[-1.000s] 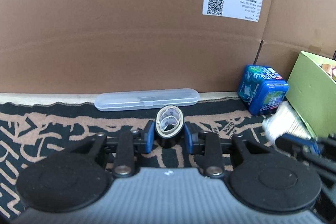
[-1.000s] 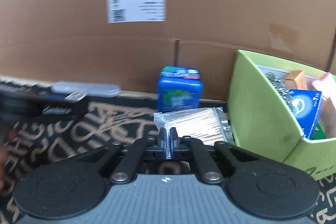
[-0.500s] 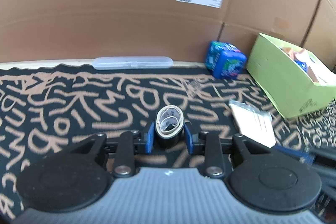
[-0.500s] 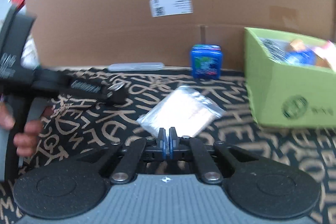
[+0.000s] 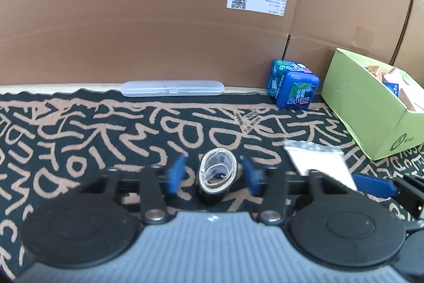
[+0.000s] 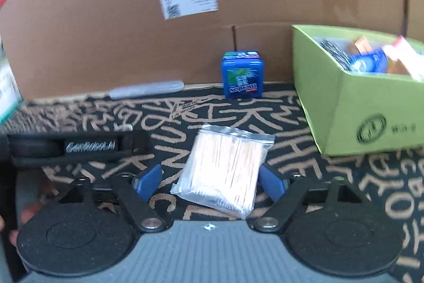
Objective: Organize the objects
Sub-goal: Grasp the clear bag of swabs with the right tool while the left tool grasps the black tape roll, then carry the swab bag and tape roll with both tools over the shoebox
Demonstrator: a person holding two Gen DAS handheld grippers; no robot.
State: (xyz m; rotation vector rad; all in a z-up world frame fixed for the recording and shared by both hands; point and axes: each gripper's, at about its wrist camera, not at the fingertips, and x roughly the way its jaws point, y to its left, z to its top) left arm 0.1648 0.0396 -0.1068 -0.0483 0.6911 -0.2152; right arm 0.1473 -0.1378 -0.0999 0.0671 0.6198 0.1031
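With our left gripper (image 5: pixel 213 175) opening around the standing black tape roll (image 5: pixel 216 181) and our right gripper (image 6: pixel 209 181) opening over the clear bag of wooden sticks (image 6: pixel 225 171), both mid-rug, we risk tipping the roll or dragging the bag.

Left gripper (image 5: pixel 215 175) angled downward, fingers opening, right gripper (image 6: pixel 209 181) angled downward, fingers spreading wide
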